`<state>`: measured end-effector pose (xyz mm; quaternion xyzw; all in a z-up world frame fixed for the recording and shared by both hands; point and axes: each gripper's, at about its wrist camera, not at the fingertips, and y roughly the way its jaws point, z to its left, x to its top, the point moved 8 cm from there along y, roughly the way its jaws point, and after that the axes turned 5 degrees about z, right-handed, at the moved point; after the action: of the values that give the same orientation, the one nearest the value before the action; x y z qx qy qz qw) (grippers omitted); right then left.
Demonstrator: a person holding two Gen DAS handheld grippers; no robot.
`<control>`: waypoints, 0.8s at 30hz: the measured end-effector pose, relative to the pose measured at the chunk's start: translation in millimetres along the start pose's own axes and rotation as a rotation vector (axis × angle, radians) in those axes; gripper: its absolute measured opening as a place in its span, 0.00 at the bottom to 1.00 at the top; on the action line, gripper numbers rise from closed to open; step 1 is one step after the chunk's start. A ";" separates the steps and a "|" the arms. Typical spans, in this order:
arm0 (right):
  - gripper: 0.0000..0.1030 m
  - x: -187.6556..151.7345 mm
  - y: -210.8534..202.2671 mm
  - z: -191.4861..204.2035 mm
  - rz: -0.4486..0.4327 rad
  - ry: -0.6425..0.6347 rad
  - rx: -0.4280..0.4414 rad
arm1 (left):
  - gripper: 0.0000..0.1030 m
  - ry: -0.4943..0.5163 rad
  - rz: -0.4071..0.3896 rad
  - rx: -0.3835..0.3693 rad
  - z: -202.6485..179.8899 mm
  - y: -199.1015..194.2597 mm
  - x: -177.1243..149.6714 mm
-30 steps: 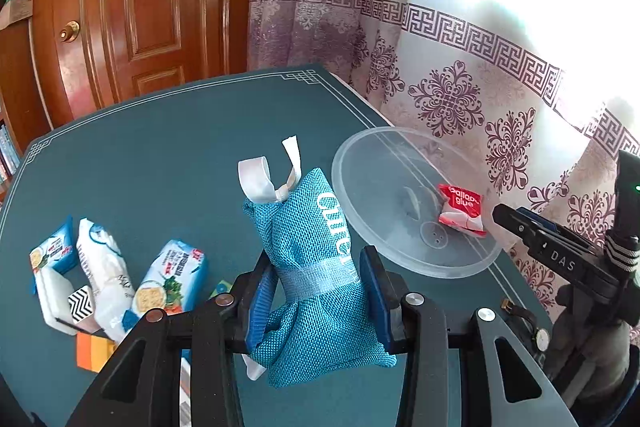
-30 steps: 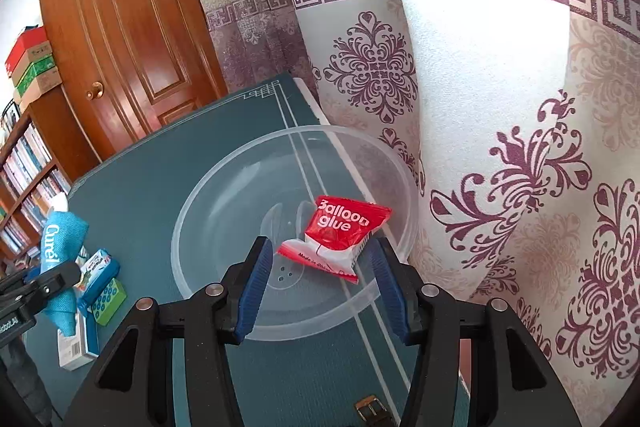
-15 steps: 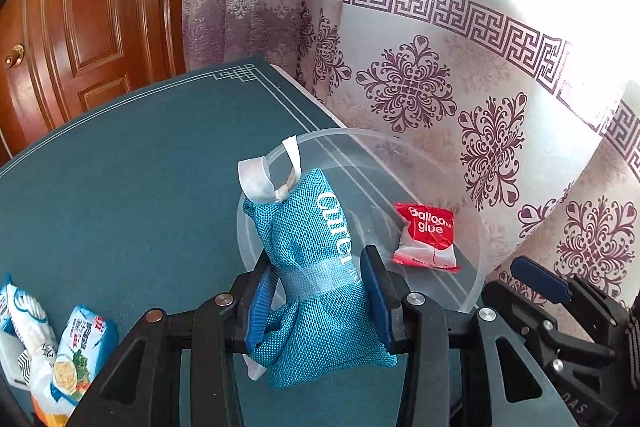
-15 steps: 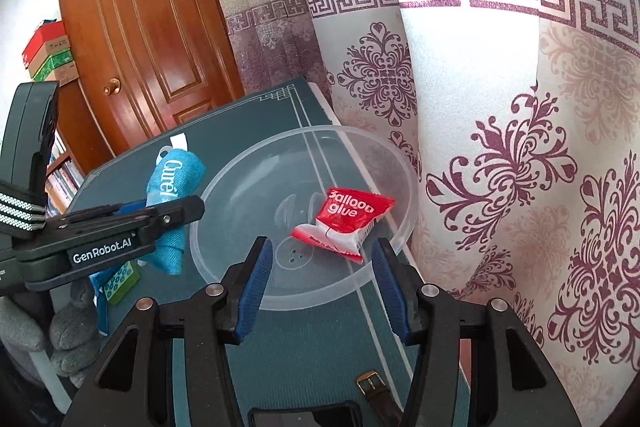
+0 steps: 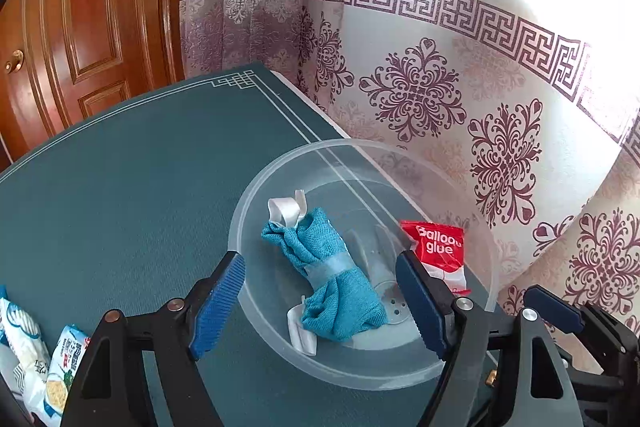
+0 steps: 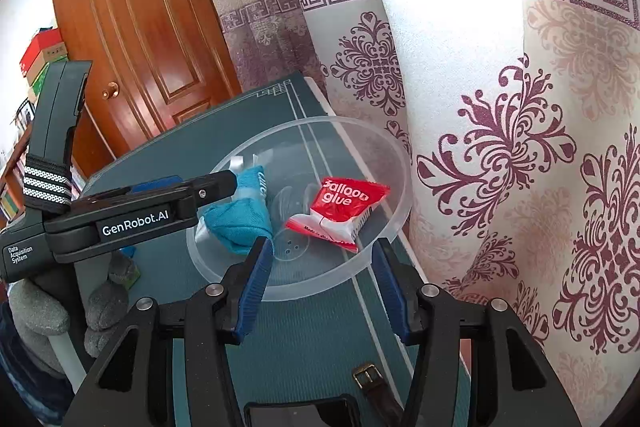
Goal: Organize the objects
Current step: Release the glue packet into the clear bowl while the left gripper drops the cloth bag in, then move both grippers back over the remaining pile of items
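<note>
One blue pouch (image 5: 334,279) lying lengthwise, ribbon end seemingly away

Home room: panelled wooden door (image 6: 136,39), patterned curtains (image 6: 500,107), bookshelf (image 6: 14,167).

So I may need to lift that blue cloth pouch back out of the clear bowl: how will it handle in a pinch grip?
The blue cloth pouch looks soft: it lies slumped and creased, so it would probably sag and deform between fingers. Its woven surface seems grippy rather than slippery. The pale band around its waist offers a likely narrow spot to pinch. It seems unlikely to roll in the clear bowl.
</note>
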<state>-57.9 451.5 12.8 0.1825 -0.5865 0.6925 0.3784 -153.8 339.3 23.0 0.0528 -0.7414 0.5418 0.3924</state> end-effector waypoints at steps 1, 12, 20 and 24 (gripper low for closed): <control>0.52 -0.3 0.4 0.3 0.002 0.001 0.002 | 0.80 -0.011 0.003 0.006 3.6 -0.5 -1.0; 0.58 -6.3 -4.1 14.0 0.012 -0.009 0.041 | 0.89 -0.044 -0.005 0.090 26.8 -20.1 -17.7; 0.59 -15.8 -6.5 33.2 0.027 -0.031 0.080 | 0.99 -0.050 -0.038 0.133 40.1 -44.6 -30.3; 0.61 -22.4 -6.7 46.9 0.037 -0.049 0.103 | 0.99 -0.054 -0.043 0.152 48.1 -54.3 -39.1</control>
<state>-47.5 400.2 13.3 0.2078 -0.5626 0.7238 0.3411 -124.8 263.0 34.3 0.1129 -0.7072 0.5864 0.3784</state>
